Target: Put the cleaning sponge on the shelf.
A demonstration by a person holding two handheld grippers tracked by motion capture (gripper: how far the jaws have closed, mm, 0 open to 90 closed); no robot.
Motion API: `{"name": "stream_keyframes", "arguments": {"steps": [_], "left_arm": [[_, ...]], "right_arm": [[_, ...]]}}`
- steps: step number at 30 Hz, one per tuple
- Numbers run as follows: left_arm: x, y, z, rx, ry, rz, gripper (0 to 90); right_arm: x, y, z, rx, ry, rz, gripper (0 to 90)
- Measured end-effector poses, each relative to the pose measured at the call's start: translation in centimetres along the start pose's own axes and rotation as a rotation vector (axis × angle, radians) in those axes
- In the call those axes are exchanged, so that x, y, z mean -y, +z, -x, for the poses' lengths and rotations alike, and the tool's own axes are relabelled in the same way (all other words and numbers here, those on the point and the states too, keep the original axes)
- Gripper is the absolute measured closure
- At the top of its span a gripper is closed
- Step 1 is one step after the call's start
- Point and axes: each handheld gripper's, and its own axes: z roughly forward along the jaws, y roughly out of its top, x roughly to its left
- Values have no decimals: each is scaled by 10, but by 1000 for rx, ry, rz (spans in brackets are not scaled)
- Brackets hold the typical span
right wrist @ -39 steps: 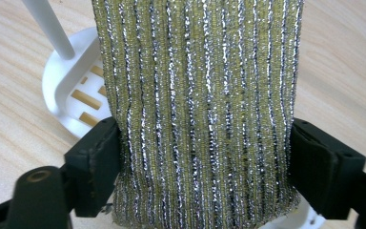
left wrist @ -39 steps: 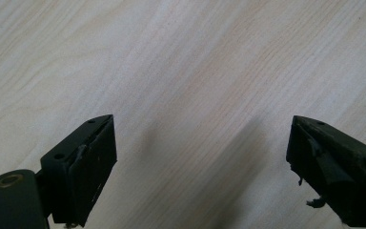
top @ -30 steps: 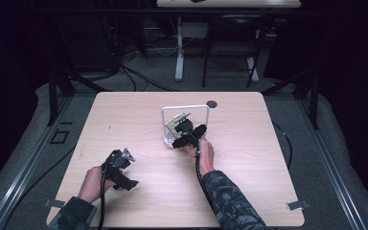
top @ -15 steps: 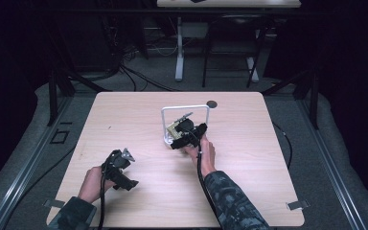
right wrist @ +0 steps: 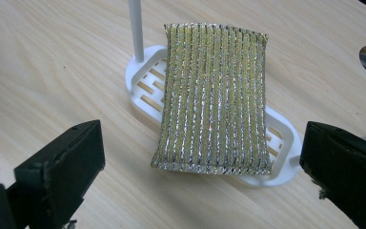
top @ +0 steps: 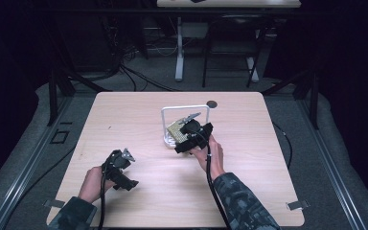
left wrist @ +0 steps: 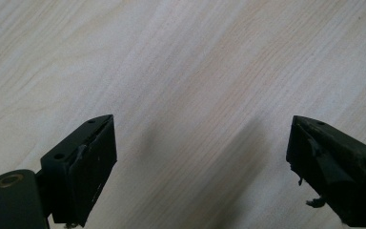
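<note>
Sponge (top: 174,130) in high view mostly behind right gripper (top: 186,139).

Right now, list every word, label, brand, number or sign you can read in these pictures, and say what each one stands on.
None: no readable text stands anywhere.
Sponge: gold and silver stripes, no label.
White rack: plain slotted plastic, no brand.
Table: bare wood grain.
Left gripper and right gripper: black fingers, unmarked.
</note>
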Motion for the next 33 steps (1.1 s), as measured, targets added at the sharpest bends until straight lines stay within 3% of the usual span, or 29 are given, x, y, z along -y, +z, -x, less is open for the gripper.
{"name": "stream_keyframes", "arguments": {"steps": [18, 26, 33], "left_arm": [[0, 0, 0, 0, -4, 0, 98], [0, 1, 0, 0, -3, -2, 98], [0, 1, 1, 2, -7, -3, 98]], "right_arm": [[22, -52, 16, -32, -19, 10, 0], [43, -76, 26, -29, -26, 13, 0], [67, -88, 36, -21, 1, -9, 0]]}}
